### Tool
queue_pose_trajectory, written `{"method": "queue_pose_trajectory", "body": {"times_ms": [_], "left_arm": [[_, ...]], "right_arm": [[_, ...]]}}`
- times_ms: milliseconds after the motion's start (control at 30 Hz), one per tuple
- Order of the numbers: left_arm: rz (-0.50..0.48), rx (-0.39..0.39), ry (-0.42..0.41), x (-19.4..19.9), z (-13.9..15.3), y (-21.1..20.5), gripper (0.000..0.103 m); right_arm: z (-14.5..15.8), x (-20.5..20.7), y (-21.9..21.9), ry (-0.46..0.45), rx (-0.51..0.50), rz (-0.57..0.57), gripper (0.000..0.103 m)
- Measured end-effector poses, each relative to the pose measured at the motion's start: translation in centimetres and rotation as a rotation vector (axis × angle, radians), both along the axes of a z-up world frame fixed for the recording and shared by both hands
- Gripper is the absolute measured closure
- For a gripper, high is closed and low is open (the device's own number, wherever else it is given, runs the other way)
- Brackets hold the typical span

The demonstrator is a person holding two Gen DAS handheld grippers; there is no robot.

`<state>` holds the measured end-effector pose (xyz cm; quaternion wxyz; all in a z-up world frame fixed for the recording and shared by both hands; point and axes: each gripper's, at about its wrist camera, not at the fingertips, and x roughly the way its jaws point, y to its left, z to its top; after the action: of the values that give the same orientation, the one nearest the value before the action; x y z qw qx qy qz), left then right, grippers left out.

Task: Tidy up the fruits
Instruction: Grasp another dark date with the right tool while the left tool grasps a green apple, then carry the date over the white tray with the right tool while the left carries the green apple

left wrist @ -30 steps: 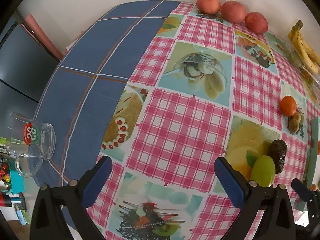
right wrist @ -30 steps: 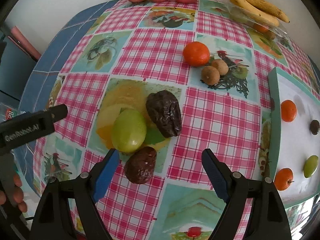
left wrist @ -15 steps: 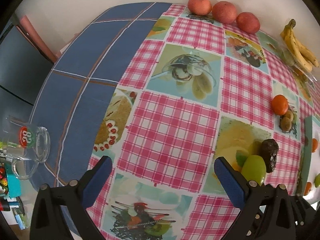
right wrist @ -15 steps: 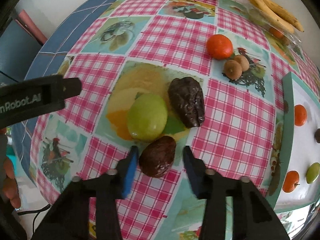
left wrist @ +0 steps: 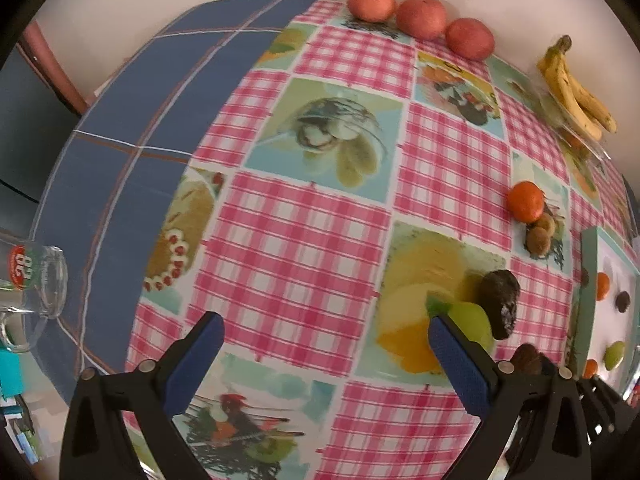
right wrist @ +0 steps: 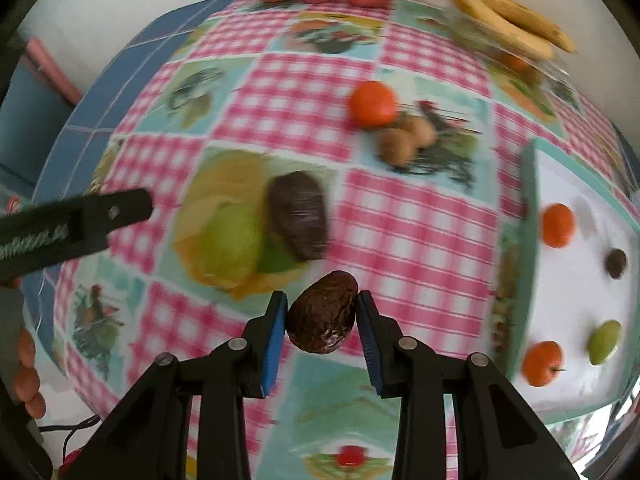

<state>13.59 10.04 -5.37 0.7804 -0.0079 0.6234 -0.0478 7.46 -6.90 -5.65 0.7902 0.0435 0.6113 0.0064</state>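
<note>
My right gripper [right wrist: 322, 314] is shut on a small dark brown wrinkled fruit [right wrist: 322, 312], held just above the checked cloth. Behind it lie a green fruit [right wrist: 232, 240] and a longer dark fruit [right wrist: 298, 220], side by side. An orange [right wrist: 373, 103] and two small brown fruits [right wrist: 404, 140] sit farther back. A white tray [right wrist: 576, 300] at the right holds small oranges, a green fruit and a dark one. My left gripper [left wrist: 324, 340] hangs open over the cloth, left of the green fruit [left wrist: 472, 320] and dark fruit [left wrist: 500, 296].
Three red apples [left wrist: 420, 16] line the back wall, with a bunch of bananas [left wrist: 576, 88] on clear packaging to their right. A glass mug [left wrist: 36, 280] stands off the table's left edge. A hand [right wrist: 26, 372] shows at the lower left of the right wrist view.
My right gripper has shut on the small dark fruit and raised it off the cloth. The left gripper has drifted slightly, still open.
</note>
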Motion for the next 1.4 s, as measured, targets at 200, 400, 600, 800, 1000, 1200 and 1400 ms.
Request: {"method": "queue_pose_trajectory", "body": {"times_ms": [200,400,600,800,1000,1200,1400], "left_arm": [[-0.055,-0.06,0.03,-0.6,-0.5,-2.2,0.004],[-0.091,-0.143,0.071,-1.0,-0.8,-4.7,0.013],[-0.123,-0.168,0.086,-1.2,-1.0,-6.4,0.028],[-0.125,-0.16,0.102,-1.3,-1.8,-7.3,0.048],[-0.106,-0.161,0.117,-1.7,-2.5,-7.6,0.05],[-0.095,-0.158,0.114,-1.6,-2.6,-7.6,0.06],[-0.078,-0.16,0.1,-1.7,-2.1,-7.2,0.061]], "right_arm": [[1.1,-0.3,-4.6,-0.022,0.006,-0.105,0.066],[2.0,-0.8,-6.9,-0.045,0.02,-0.154,0.066],[2.2,-1.1,-7.6,-0.053,0.025,-0.163,0.066],[2.4,-1.2,-7.7,-0.062,0.026,-0.164,0.066],[2.5,-1.3,-8.0,-0.065,0.031,-0.174,0.066],[2.7,-1.4,-8.2,-0.071,0.038,-0.18,0.066],[3.0,-1.6,-8.6,-0.077,0.044,-0.189,0.066]]}}
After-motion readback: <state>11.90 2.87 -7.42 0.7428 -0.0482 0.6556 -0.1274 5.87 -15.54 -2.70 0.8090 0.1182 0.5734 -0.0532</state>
